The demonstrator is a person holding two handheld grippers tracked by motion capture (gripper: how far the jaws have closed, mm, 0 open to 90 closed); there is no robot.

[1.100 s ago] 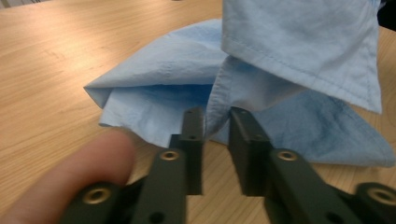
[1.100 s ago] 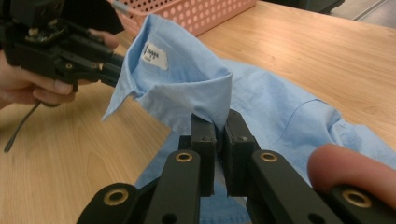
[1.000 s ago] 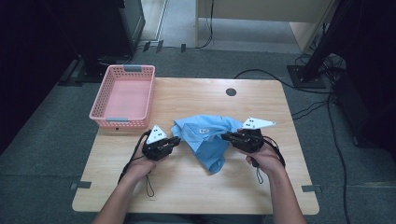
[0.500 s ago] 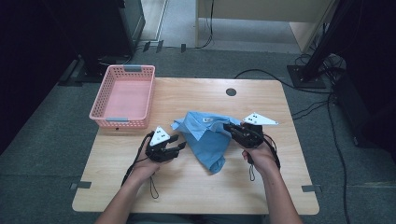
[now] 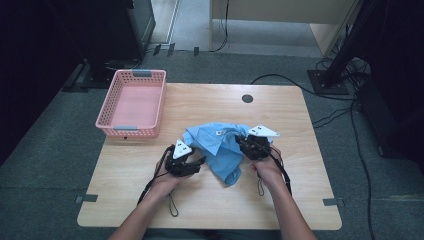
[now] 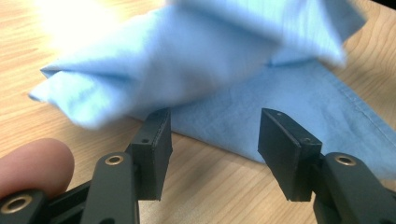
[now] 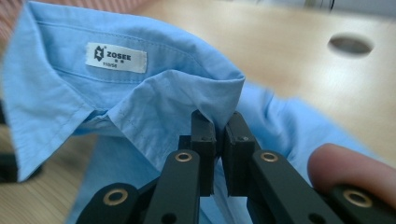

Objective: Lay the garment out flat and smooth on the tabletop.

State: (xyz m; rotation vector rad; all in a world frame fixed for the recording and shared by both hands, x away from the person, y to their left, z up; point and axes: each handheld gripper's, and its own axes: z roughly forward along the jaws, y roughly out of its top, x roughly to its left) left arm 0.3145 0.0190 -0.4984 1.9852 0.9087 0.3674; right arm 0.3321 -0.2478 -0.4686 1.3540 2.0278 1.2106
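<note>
A light blue shirt lies crumpled in the middle of the wooden table. My right gripper is at its right side, shut on a fold of fabric just below the collar; a white ZOSEE label faces up. My left gripper is at the shirt's left edge. Its jaws have just been opening and stand apart, with no cloth pinched between its fingertips. The shirt's bunched fold hangs just beyond them, over a flat layer on the wood.
A pink plastic basket stands at the table's far left corner. A round cable hole is near the far edge. Cables and dark stands sit on the floor behind and to the right.
The left gripper's jaws opened and released the shirt, shifting slightly right. The right gripper moved left and lower, still holding the fabric, so the shirt bunched closer together.
</note>
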